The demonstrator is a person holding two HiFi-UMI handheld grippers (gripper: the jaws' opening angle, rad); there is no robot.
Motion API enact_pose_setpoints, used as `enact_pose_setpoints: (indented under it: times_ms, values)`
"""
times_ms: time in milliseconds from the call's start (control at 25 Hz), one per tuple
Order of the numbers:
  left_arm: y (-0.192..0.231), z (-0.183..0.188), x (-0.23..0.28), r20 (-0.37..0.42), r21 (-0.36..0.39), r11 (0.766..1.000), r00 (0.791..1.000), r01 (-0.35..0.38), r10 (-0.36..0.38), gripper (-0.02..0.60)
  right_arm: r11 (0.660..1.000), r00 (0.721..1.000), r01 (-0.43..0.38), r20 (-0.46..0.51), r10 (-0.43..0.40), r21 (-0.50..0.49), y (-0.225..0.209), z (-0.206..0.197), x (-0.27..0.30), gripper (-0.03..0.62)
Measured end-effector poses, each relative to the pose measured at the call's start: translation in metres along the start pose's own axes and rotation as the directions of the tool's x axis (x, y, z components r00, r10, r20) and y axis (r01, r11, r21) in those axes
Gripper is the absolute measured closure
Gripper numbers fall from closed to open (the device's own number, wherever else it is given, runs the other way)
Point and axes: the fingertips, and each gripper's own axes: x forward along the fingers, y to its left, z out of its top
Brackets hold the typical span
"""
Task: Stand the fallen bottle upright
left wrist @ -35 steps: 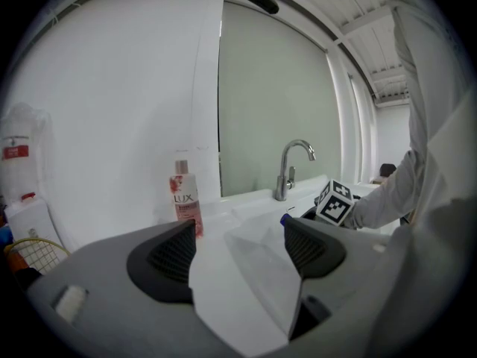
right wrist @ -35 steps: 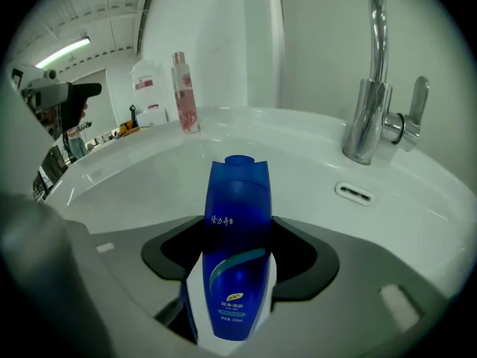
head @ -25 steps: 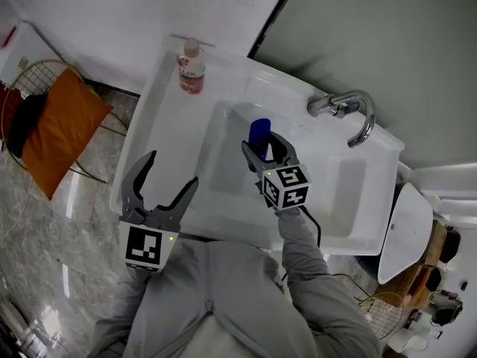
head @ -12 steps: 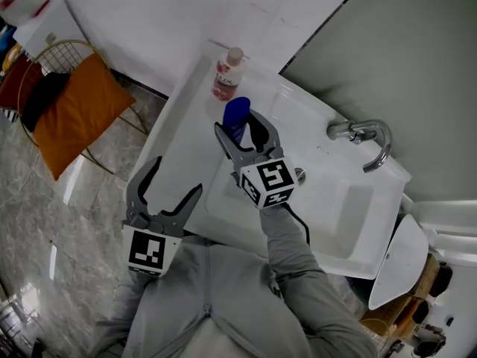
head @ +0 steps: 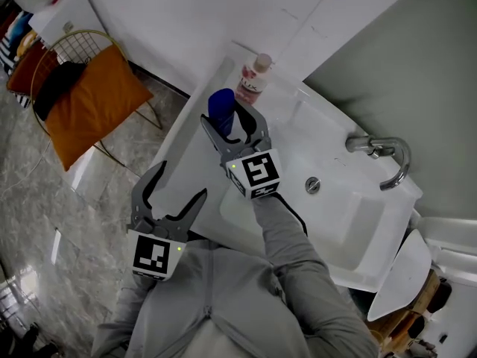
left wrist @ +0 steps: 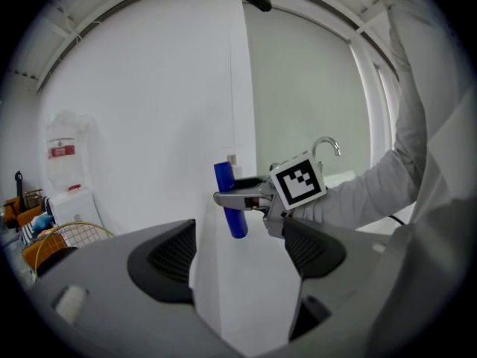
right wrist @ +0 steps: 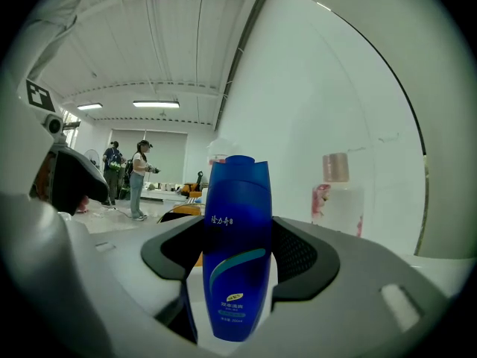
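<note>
My right gripper point(head: 227, 118) is shut on the blue bottle point(head: 220, 107), which it holds over the white counter point(head: 192, 162) left of the basin. In the left gripper view the blue bottle point(left wrist: 229, 200) hangs nearly upright, a little tilted, above the counter with the right gripper point(left wrist: 240, 198) clamped round its middle. The right gripper view shows the blue bottle point(right wrist: 237, 252) upright between the jaws, label facing the camera. My left gripper point(head: 179, 181) stands open and holds nothing, nearer the counter's front edge.
A pink bottle point(head: 252, 83) stands upright at the counter's back, just beyond the blue one. The sink basin point(head: 335, 207) and a chrome faucet point(head: 384, 155) lie to the right. A wire chair with an orange cushion point(head: 89, 107) stands on the floor to the left.
The right gripper has carried the blue bottle from over the basin leftwards to over the counter, close to the pink bottle. The left gripper has stayed open.
</note>
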Motion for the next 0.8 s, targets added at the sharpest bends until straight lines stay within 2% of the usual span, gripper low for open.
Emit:
enact_pose_setpoints:
  times_ms: [280,800]
  values:
    - [0.004,-0.006,0.001,-0.058,-0.050,0.999,0.998,-0.012,0.009,0.179,1.000,1.000,-0.009,-0.009,0.009,-0.021,-0.001,-0.011,0.015,0.316]
    - [-0.004,-0.014,0.007,-0.087,-0.034,0.999,0.996,0.019,-0.022,0.179,0.998,0.999,0.005,0.041,-0.002,-0.064,0.000,-0.018,0.001,0.316]
